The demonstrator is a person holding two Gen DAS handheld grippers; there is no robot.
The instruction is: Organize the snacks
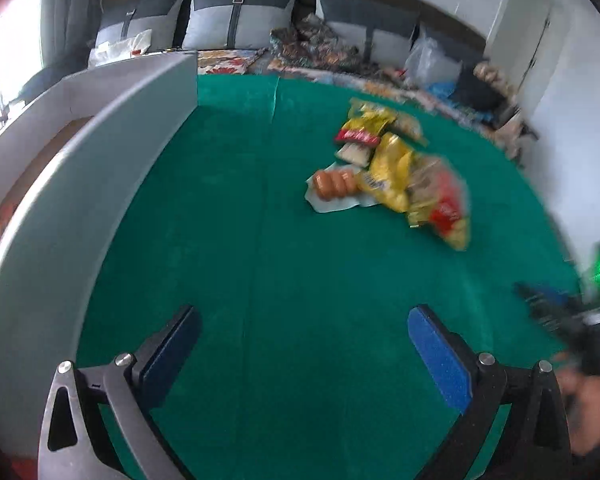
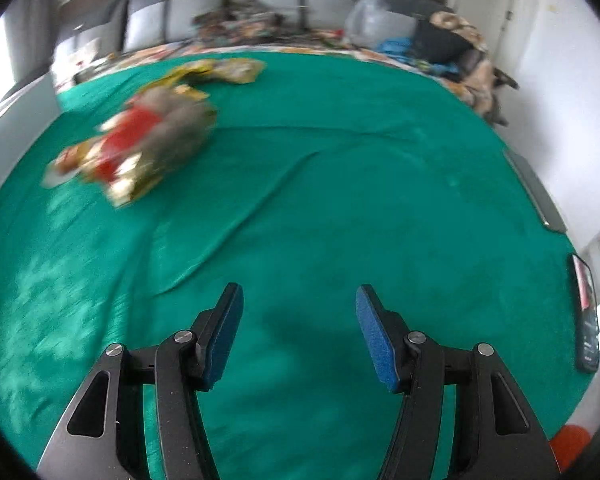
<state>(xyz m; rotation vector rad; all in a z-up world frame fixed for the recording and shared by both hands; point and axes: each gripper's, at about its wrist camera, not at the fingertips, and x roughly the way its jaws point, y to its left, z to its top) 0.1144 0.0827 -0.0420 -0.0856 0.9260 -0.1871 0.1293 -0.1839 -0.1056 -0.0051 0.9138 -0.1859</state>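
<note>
A pile of snack packets (image 1: 396, 172) lies on the green tablecloth (image 1: 260, 240), right of centre in the left wrist view: yellow bags, a red-and-yellow bag (image 1: 446, 210) and a pack of sausages (image 1: 334, 184). In the right wrist view the same pile (image 2: 140, 140) is blurred at the upper left, far ahead of the fingers. My left gripper (image 1: 304, 320) is open and empty over bare cloth. My right gripper (image 2: 299, 300) is open and empty over bare cloth.
A grey box (image 1: 80, 184) with tall walls stands along the left of the table. A phone (image 2: 586, 312) and a flat dark device (image 2: 536, 192) lie at the table's right edge. A sofa with cushions and clutter (image 1: 320, 44) runs behind the table.
</note>
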